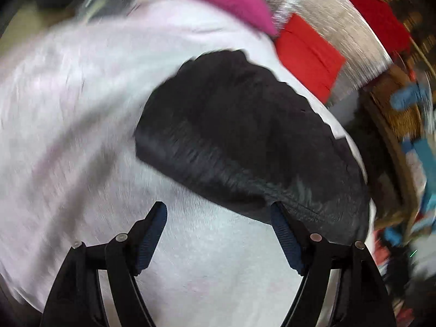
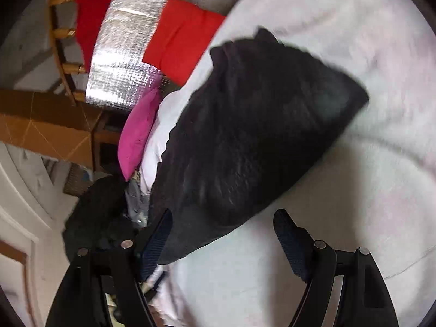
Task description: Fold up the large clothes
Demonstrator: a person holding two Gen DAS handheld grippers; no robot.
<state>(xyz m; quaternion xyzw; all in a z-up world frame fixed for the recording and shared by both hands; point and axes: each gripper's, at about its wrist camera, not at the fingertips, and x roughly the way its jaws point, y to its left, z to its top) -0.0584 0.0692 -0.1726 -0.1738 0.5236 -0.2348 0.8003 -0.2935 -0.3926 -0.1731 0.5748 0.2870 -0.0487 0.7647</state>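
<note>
Black fabric is filling the middle of both views: a dark, bunched garment [image 1: 245, 141] is lying on a pale, whitish bed sheet [image 1: 81, 109], folded or crumpled into a rough wedge. Nearest the left camera, the left tool [image 1: 219, 235] is standing wide open with nothing between its ribbed blue pads; its right finger is sitting just at the near hem of the black garment, though whether it is touching is hard to tell through the motion blur. In the right wrist view, the right tool [image 2: 223, 239] is likewise gaping and gripping nothing, its left finger lying beside or just under the garment's lower corner.

Judging from this, the step in hand is taking hold of the near edge. To do it well, each tool should be sliding one finger under the hem and closing on one corner only, with the two tools well apart, so the cloth is spreading flat rather than bunching further. Lifting slowly should keep the sheet from coming up too.

Farther off, a magenta cushion [image 2: 139, 133] is resting at the sheet's far edge, then a red cloth [image 2: 182, 38] on a silvery foil mat [image 2: 122, 54], with a wooden frame [image 2: 62, 68] beyond.
</note>
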